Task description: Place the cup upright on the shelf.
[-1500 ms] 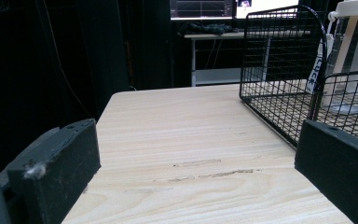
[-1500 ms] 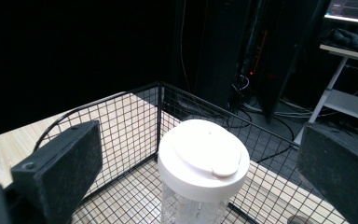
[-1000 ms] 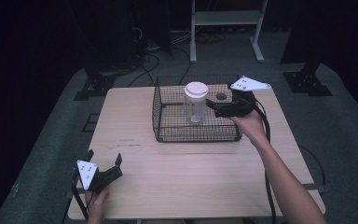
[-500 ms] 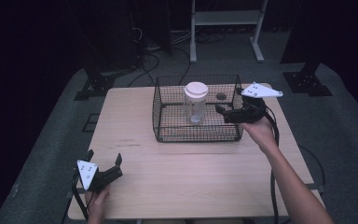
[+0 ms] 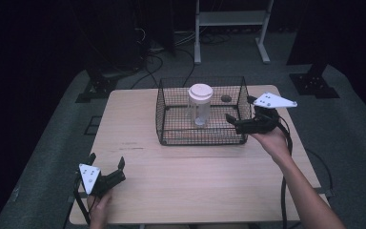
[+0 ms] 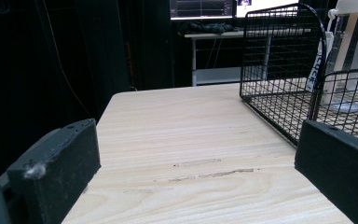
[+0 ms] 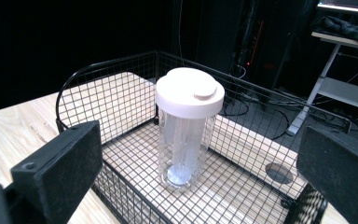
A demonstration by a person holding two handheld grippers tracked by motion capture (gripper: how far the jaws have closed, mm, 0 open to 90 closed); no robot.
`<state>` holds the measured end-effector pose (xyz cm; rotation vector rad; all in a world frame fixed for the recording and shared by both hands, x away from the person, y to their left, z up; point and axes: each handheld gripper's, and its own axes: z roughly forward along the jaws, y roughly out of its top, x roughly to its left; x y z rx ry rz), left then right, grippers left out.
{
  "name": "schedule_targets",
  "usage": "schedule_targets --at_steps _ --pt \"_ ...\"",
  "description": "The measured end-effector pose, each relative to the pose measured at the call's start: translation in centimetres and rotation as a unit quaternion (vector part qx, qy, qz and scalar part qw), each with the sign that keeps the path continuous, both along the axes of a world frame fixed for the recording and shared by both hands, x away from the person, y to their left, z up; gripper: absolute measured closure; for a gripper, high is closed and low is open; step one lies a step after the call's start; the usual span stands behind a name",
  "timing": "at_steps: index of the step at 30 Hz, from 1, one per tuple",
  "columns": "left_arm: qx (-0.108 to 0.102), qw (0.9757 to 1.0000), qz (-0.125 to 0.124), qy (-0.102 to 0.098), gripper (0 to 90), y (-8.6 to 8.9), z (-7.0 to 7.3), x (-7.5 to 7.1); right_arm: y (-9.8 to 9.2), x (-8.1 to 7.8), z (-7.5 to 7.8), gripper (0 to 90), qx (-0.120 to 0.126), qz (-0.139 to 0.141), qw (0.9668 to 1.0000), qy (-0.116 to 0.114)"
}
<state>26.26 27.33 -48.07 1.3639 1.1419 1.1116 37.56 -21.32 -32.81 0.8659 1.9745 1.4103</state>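
A black wire basket (image 5: pixel 161 107) (image 7: pixel 121 79) (image 6: pixel 279 56) stands on the wooden table (image 5: pixel 133 124). Inside it a clear jar with a white lid (image 5: pixel 200 102) (image 7: pixel 188 126) stands upright. My right gripper (image 5: pixel 236 119) (image 7: pixel 196 182) is held open at the basket's right side, above its rim, jaws pointing toward the jar with nothing between them. My left gripper (image 5: pixel 107 167) (image 6: pixel 196 172) rests open near the table's front left corner, empty, facing the basket.
A small dark round object (image 5: pixel 226 98) (image 7: pixel 278 172) lies on the basket floor at the back right. A white metal stand (image 5: pixel 228 19) and cables sit on the floor beyond the table. Bare tabletop (image 6: pixel 177 126) lies between my left gripper and the basket.
My right gripper has drawn back to the right and toward the person, away from the jar, from over the basket to its right side. The left gripper has not moved.
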Motion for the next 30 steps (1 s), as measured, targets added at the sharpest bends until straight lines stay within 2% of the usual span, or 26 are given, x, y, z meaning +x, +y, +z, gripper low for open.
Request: schedule_targets --at_steps 15,18,20,30 --pt "0.001 1.0000 0.000 0.000 0.0 0.0 0.0 0.0 -1.6 -1.6 -1.2 0.0 -0.003 -0.004 1.0000 0.003" --pt "0.000 1.0000 0.000 0.001 0.0 0.0 0.0 0.0 -1.9 -1.8 -1.5 0.0 0.001 -0.005 1.0000 0.006" --pt "0.000 1.0000 0.000 0.000 0.0 0.0 0.0 0.0 -2.1 -2.0 -1.7 0.0 0.013 -0.002 0.9998 0.014" --pt "0.001 1.0000 0.000 0.001 0.0 0.0 0.0 0.0 -2.6 -3.4 -1.7 0.0 0.023 0.002 0.9997 0.003"
